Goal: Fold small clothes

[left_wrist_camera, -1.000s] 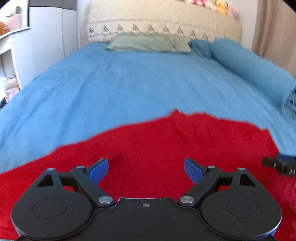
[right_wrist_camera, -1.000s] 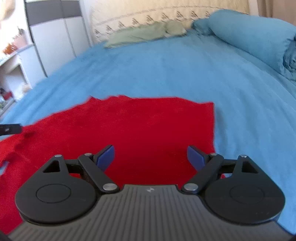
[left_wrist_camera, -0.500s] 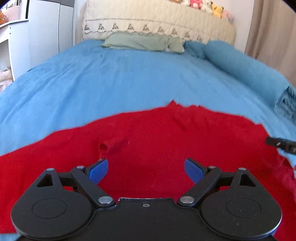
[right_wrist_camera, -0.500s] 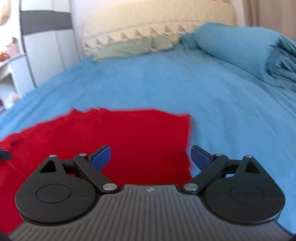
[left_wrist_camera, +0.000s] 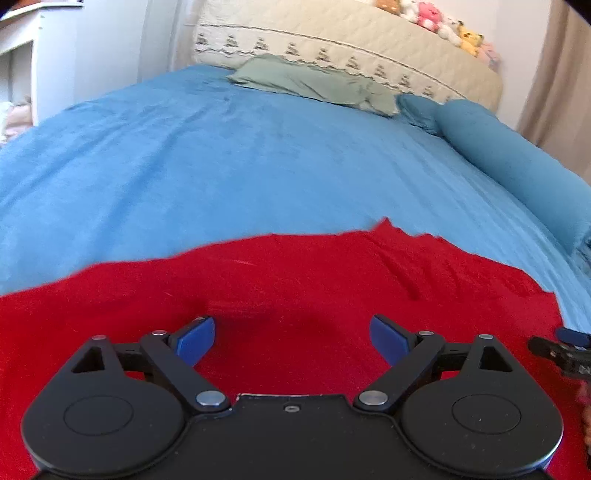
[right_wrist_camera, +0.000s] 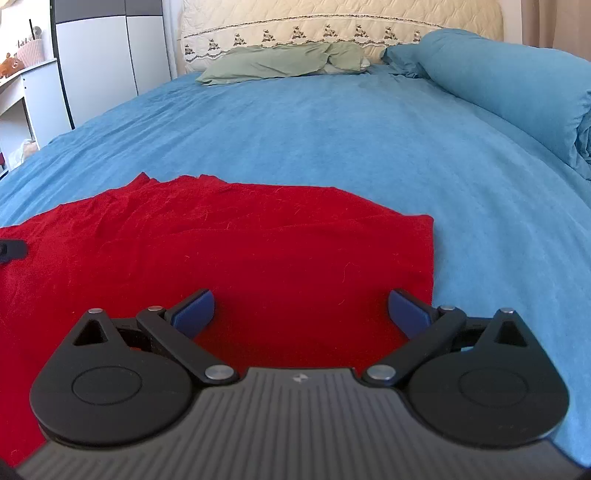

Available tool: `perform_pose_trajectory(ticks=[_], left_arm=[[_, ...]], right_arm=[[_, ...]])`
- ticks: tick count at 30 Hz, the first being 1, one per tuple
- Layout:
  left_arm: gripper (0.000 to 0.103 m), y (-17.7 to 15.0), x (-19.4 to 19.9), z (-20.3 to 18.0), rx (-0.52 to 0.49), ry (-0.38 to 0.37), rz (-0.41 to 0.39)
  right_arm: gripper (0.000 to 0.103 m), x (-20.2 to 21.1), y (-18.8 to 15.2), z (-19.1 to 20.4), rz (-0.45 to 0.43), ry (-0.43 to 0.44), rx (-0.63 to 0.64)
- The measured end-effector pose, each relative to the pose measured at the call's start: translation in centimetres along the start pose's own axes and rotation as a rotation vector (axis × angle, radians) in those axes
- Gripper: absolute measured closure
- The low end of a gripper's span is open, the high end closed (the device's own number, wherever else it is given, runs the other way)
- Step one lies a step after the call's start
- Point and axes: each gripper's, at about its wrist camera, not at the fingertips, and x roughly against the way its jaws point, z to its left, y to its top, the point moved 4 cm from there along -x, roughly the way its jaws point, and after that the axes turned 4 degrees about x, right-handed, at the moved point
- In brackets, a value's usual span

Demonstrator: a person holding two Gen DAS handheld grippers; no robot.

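A red garment [left_wrist_camera: 295, 280] lies spread flat on the blue bedspread [left_wrist_camera: 229, 158]. It also shows in the right wrist view [right_wrist_camera: 236, 243], with its right edge and far right corner visible. My left gripper [left_wrist_camera: 293, 338] is open and empty, low over the near part of the garment. My right gripper [right_wrist_camera: 301, 310] is open and empty over the garment's near right part, its right finger at the garment's right edge. The tip of the right gripper shows at the right edge of the left wrist view [left_wrist_camera: 561, 350]. The tip of the left gripper shows at the left edge of the right wrist view [right_wrist_camera: 13, 249].
A green pillow [left_wrist_camera: 314, 83] and a cream headboard [left_wrist_camera: 351, 48] are at the far end of the bed. A rolled blue duvet [right_wrist_camera: 517, 96] lies along the right side. White furniture [right_wrist_camera: 37, 96] stands left of the bed. Plush toys [left_wrist_camera: 436, 18] sit on the headboard.
Both grippers stayed open and shifted over the garment. The small raised fold seen near my left gripper half a second ago no longer shows; the cloth there looks flat.
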Motion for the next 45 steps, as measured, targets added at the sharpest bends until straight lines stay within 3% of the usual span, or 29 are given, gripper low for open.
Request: perform_pose_trajectory(ticks=[3,7,11,15,21,26,29,35,45], left_arm=[[0.009,-0.1,1.3,1.0,0.028,0.014,0.017],[0.009,-1.8,5.7,2.8,0.051,0.024,0.003],[0.009,-4.1,11.5,5.8,0.061,0.098,-0.024],[0.008,-5.3,18.2,10.0,0.135,0.178,-0.077],[0.000,-5.6,26.9,18.6,0.354,0.397,-0.230],[0.000,-7.3,29.8,26.3,0.571,0.422,-0.317],[0.002,-7.9,29.1,29.1,0.605,0.430,-0.315],[0.023,-7.5,25.2,31.7,0.599,0.400,-0.283],[0.069,-7.0,23.0,34.1,0.569,0.531,-0.298]], right_arm=[[0.000,1.1,0.2,0.3,-0.010,-0.017,0.001],[0.000,3.7,-1.1,1.4,-0.052,0.026,-0.028],[0.000,3.5,-2.8,2.5,-0.009,-0.003,0.062],[0.000,5.3,-1.3,3.7,-0.029,0.002,0.086],[0.000,11.8,0.8,8.8,-0.056,0.125,0.154],[0.000,14.4,0.8,13.6,-0.006,0.227,0.153],[0.000,14.6,0.6,16.3,0.009,0.243,0.164],[0.000,14.2,0.3,21.0,0.027,0.252,0.206],[0.000,12.0,0.5,23.2,0.056,0.250,0.204]])
